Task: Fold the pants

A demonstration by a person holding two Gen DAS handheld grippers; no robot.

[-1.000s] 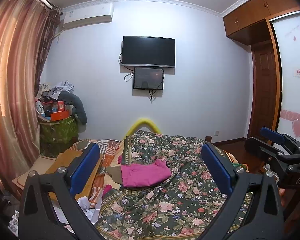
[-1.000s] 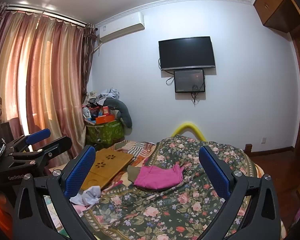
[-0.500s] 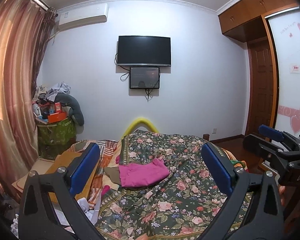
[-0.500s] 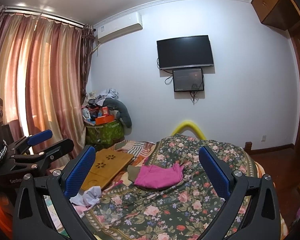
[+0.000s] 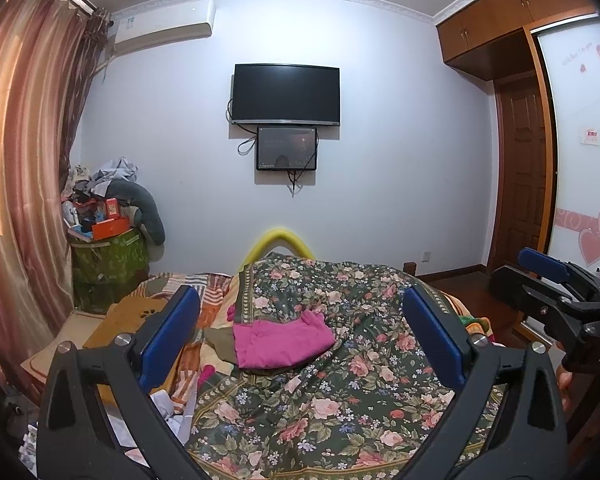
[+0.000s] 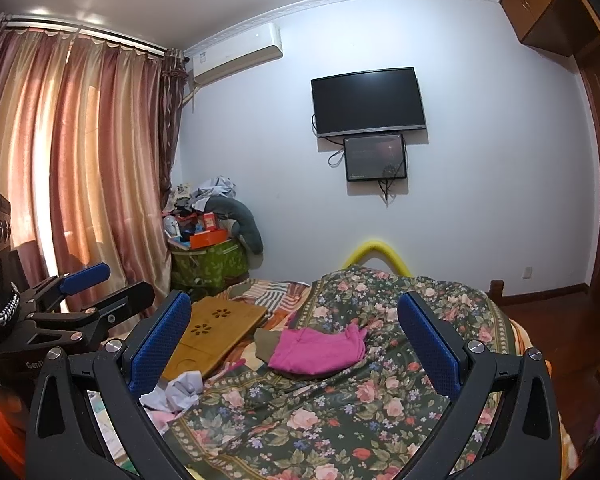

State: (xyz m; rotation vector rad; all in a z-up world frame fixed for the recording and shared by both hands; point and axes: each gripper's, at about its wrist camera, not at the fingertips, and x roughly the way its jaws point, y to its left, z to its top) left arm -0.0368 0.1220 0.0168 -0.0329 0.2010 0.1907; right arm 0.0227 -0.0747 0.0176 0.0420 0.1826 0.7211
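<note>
Folded pink pants (image 5: 278,341) (image 6: 320,350) lie on the floral bedspread (image 5: 364,364) (image 6: 340,412), over an olive-brown cloth (image 6: 265,342). My left gripper (image 5: 300,340) is open, held well back from the pants and raised above the bed, with nothing between its blue pads. My right gripper (image 6: 296,344) is open too, also back from the pants and empty. Each gripper appears at the edge of the other's view: the right gripper (image 5: 560,304) and the left gripper (image 6: 72,304).
A wooden lap tray (image 6: 216,332) and crumpled white cloth (image 6: 178,392) lie left of the bedspread. A green bin piled with clutter (image 5: 108,256) stands by the curtains (image 6: 80,168). A TV (image 5: 286,94) hangs on the far wall. A wardrobe (image 5: 580,140) is at right.
Both views shifted slightly; the room sits a little lower and more to the left in the left wrist view. The pants have not moved and both grippers stay open.
</note>
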